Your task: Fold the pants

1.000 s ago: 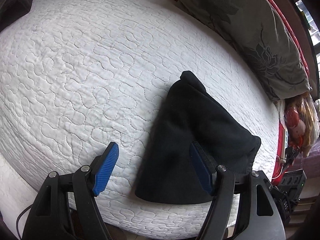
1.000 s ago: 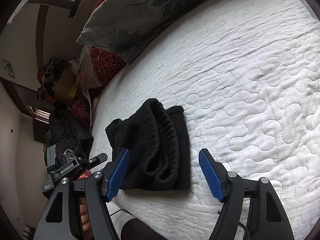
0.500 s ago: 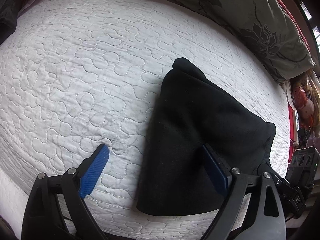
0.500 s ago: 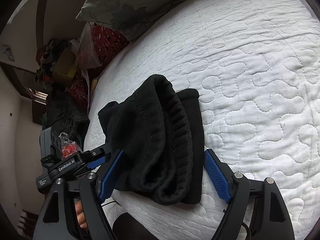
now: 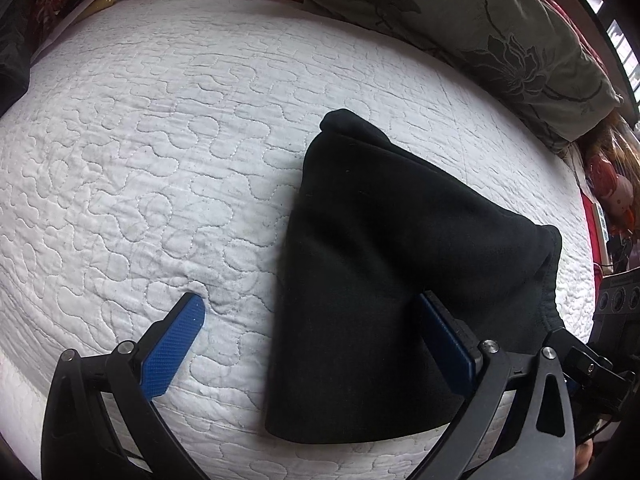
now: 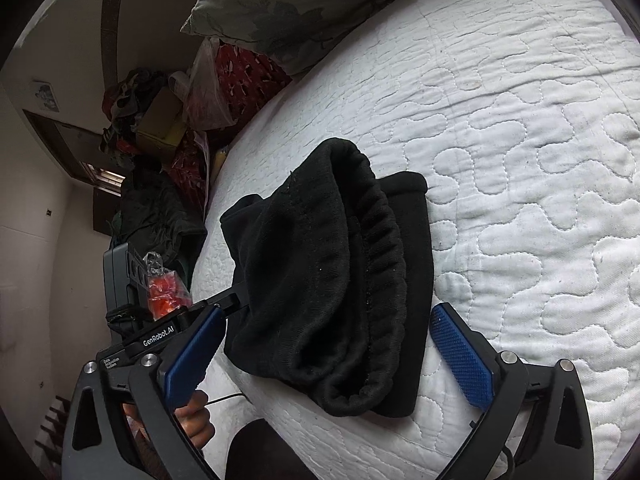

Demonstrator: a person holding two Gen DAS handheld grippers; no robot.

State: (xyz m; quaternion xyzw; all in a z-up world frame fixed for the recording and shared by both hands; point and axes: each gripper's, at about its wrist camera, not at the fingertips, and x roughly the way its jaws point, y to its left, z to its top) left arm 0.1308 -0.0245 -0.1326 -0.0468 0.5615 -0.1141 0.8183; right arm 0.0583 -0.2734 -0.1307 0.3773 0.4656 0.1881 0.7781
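Note:
Black pants (image 5: 392,272) lie folded into a thick bundle on the white quilt (image 5: 160,152), near the bed's front edge. My left gripper (image 5: 310,306) hovers low over them with its jaws still opening. The bundle's left edge lies between the fingers, and the right pad (image 5: 444,344) is above the cloth without pinching it. In the right wrist view the ribbed waistband end of the pants (image 6: 340,280) faces me. My right gripper (image 6: 328,312) straddles that end, jaws opening, and neither pad presses on the cloth. The left gripper's body (image 6: 160,338) shows at the bundle's far side.
A grey floral pillow (image 5: 500,40) lies along the far side of the bed. Red patterned cloth (image 6: 240,68), bags and boxes (image 6: 160,120) pile up beside the bed. A person's hand (image 6: 196,412) holds the left tool. The quilt's front edge (image 5: 240,440) is just below the grippers.
Both grippers have widened their jaws and come lower and closer to the pants. The bundle itself has stayed put on the quilt.

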